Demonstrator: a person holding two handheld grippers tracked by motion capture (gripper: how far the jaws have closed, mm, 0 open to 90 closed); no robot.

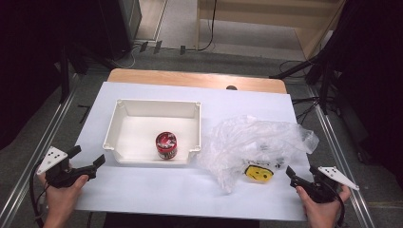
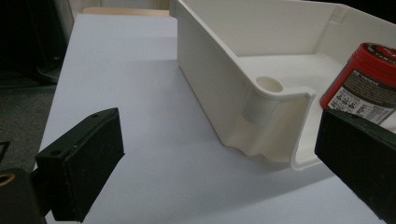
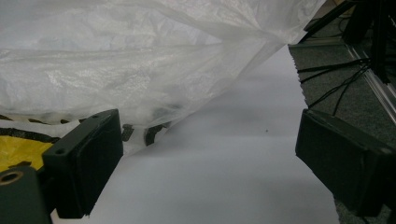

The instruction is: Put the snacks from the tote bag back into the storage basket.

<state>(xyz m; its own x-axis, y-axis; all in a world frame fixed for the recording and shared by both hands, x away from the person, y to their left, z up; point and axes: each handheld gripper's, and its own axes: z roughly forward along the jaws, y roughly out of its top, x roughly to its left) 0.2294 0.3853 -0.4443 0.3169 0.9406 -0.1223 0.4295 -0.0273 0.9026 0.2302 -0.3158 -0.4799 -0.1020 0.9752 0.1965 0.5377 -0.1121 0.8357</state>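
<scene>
A white plastic bin (image 1: 124, 123) stands left of centre on the white table, with a red-lidded jar (image 1: 166, 145) upright near its front wall. The left gripper view has the bin's front corner (image 2: 268, 93) and the jar (image 2: 362, 84) at the right. A crumpled clear plastic bag (image 1: 252, 142) lies right of the bin, and a yellow packet (image 1: 259, 173) sits at its front edge. My left gripper (image 1: 89, 160) rests open near the front left, short of the bin. My right gripper (image 1: 297, 176) is open at the front right, just beside the bag (image 3: 140, 70) and the yellow packet (image 3: 18, 147).
The white sheet (image 1: 157, 190) covers a wooden table whose far edge (image 1: 190, 78) shows. Metal rails (image 1: 43, 137) run along both sides, and cables (image 1: 309, 102) lie on the floor to the right. Bare white surface lies between the two grippers.
</scene>
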